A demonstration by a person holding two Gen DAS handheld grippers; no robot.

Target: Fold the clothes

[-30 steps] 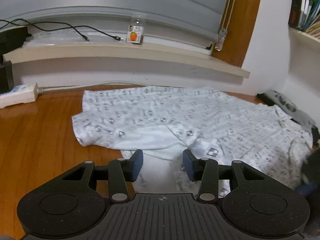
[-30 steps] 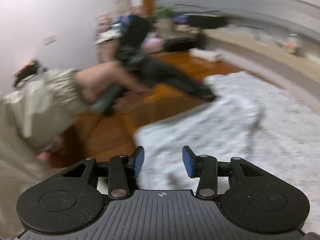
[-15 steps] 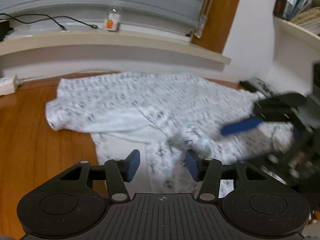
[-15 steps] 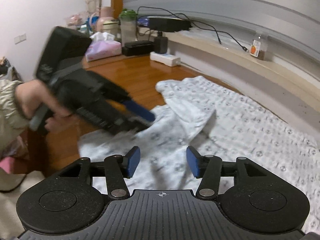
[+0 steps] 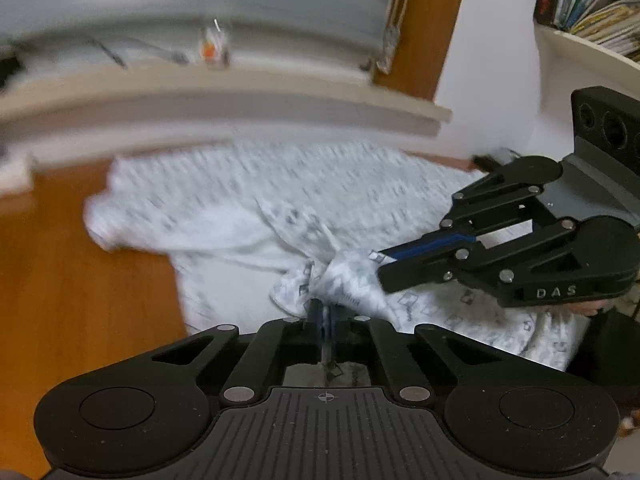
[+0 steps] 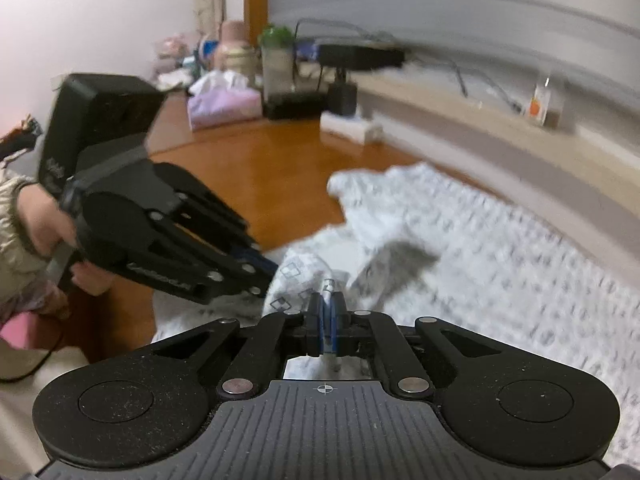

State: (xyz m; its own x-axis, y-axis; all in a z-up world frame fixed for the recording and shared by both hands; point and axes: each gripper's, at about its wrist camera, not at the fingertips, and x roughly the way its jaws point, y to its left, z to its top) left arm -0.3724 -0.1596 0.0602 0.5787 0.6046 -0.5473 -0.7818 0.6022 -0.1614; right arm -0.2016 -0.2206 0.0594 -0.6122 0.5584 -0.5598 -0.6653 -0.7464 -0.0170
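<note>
"DAS" — raised letters on the right gripper (image 5: 384, 266) — nothing else legible

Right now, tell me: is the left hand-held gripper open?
No, the left hand-held gripper is shut on the garment, which bunches at its tips.

I see the garment (image 5: 360, 200) as thin, soft white cloth with a small grey print, matt and creased where it bunches. My left gripper (image 5: 325, 316) looks like matt black plastic, faintly speckled, its base ribbed, with dull metal pins at the joints and smooth blue pads. The right gripper (image 6: 328, 316) has the same finish. The floor (image 5: 80, 288) is smooth orange-brown wood with a soft sheen. The sill (image 5: 240, 96) looks pale and matt; its bottle (image 6: 540, 100) seems clear
</note>
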